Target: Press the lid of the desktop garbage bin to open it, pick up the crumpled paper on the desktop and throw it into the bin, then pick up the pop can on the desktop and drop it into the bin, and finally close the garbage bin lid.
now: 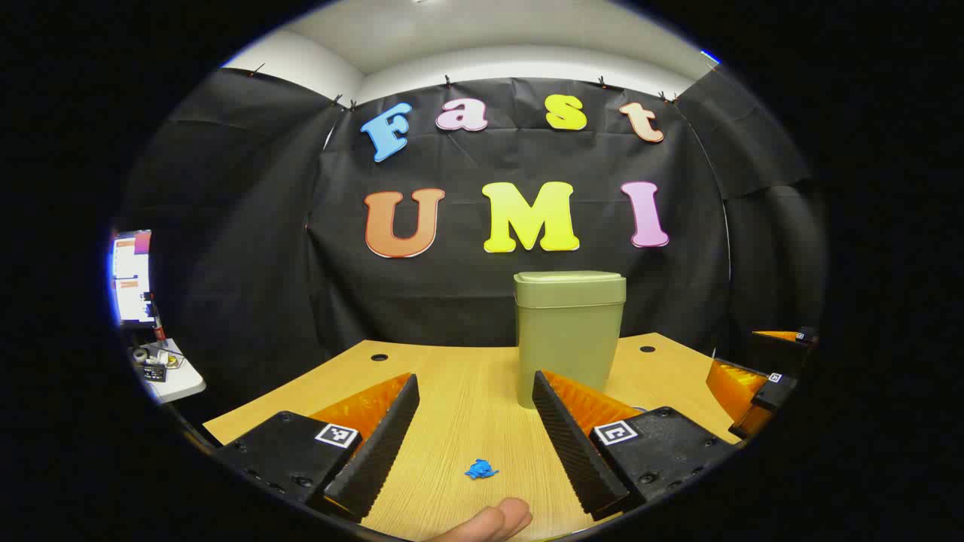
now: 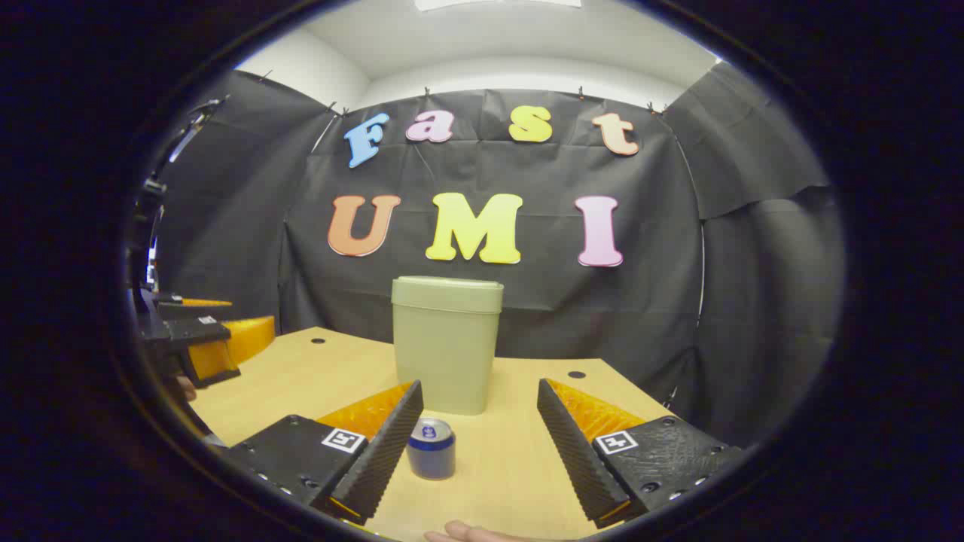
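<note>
An olive-green desktop bin (image 1: 568,335) stands upright on the wooden desk with its lid down; it also shows in the right gripper view as the bin (image 2: 446,342). A small blue crumpled paper (image 1: 480,470) lies on the desk between the fingers of my left gripper (image 1: 474,444), which is open and short of the bin. A blue pop can (image 2: 431,449) stands upright in front of the bin, just inside the left finger of my open right gripper (image 2: 474,444). The right gripper (image 1: 761,376) shows at the right edge of the left gripper view, and the left gripper (image 2: 199,339) at the left edge of the right gripper view.
The wooden desk (image 1: 452,376) has round cable holes at its back corners and ends at the black cloth wall. A small white side table with a screen (image 1: 132,278) stands off to the left. A fingertip (image 1: 489,519) shows at the bottom edge.
</note>
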